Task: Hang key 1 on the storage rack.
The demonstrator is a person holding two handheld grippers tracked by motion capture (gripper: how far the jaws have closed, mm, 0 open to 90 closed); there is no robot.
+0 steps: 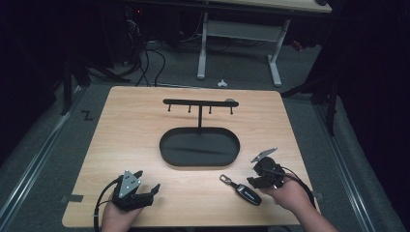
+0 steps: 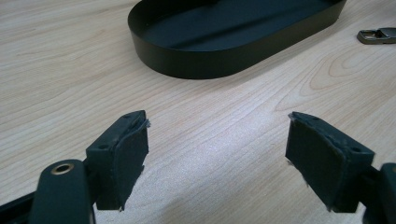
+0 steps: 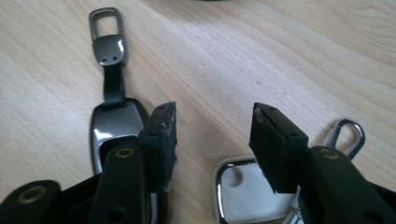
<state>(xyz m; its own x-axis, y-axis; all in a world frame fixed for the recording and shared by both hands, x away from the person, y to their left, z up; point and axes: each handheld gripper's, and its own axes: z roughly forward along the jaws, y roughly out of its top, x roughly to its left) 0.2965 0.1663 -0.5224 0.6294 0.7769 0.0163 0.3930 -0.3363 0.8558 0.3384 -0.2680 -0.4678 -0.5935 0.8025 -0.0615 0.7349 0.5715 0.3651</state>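
The key fob (image 1: 248, 195) lies flat on the worktop (image 1: 130, 140) at the lower right of the high view, just left of the right tongs (image 1: 255, 181). It is a dark, glossy, elongated body with a chrome edge, and a short black strap leads to a silver metal tab and a rectangular loop (image 3: 105, 21). In the right gripper view the key fob (image 3: 112, 128) sits at the left, partly under the left jaw. A second chrome-rimmed piece (image 3: 240, 189) with a wire clip lies at the lower right. The right tongs stand apart with bare wood between them. The left tongs (image 2: 217, 161), low in their view, gape wide and empty, facing the black oval tray (image 2: 196, 65).
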